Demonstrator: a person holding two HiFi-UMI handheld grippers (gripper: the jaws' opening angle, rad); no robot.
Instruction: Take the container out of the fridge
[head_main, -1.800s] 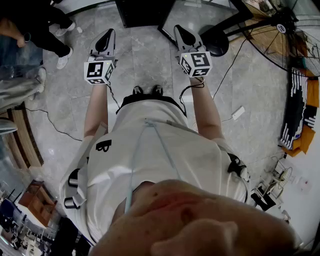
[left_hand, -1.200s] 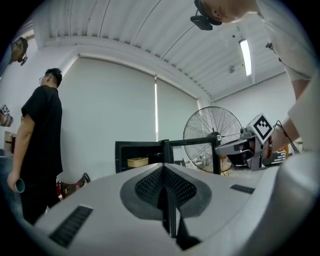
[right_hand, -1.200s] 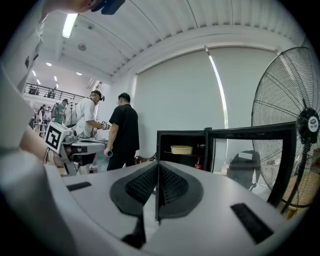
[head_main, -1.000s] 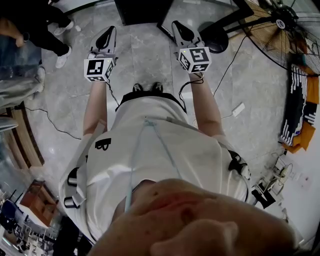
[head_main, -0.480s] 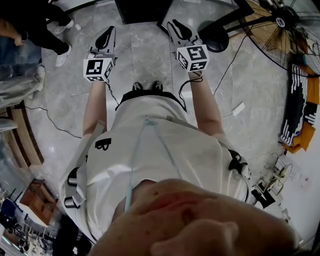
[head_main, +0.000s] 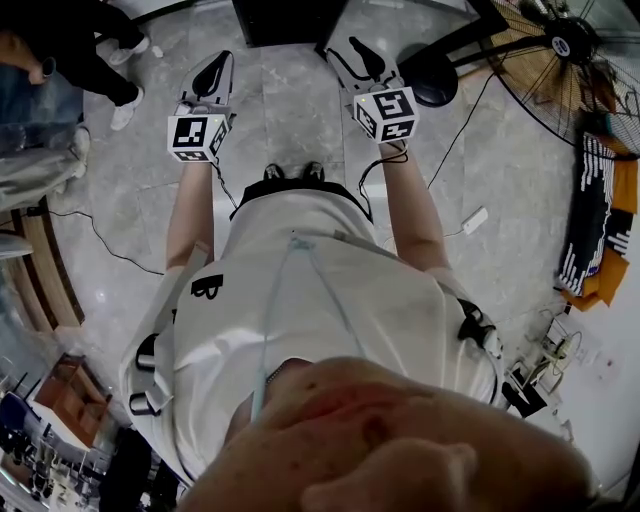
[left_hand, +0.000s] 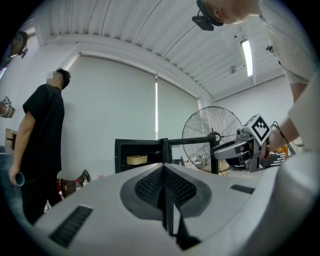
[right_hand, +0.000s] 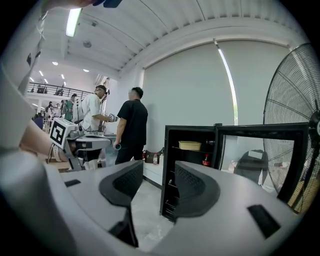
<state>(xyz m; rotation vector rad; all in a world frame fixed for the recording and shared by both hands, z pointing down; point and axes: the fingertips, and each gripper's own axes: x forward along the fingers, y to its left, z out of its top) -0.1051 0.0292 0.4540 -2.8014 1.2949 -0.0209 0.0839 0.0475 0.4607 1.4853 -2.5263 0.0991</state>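
Observation:
A small black fridge (right_hand: 172, 170) stands open on the floor ahead, its door (right_hand: 260, 150) swung out to the right. A pale yellow container (right_hand: 189, 145) sits on its upper shelf, and shows in the left gripper view too as the container (left_hand: 136, 159). My left gripper (left_hand: 164, 172) is shut and empty, held level at the left (head_main: 212, 72). My right gripper (right_hand: 159, 182) is open; its jaws have just been opening, with nothing between them. It points at the fridge from some distance and touches nothing.
A red bottle (right_hand: 206, 160) stands on a lower fridge shelf. A large floor fan (head_main: 570, 60) stands to the right of the fridge. People (right_hand: 130, 125) stand to the left. Cables (head_main: 100, 245) trail over the grey tiled floor.
The right gripper's jaws have spread apart, and it has drifted slightly up and left in the head view. The left gripper has stayed where it was.

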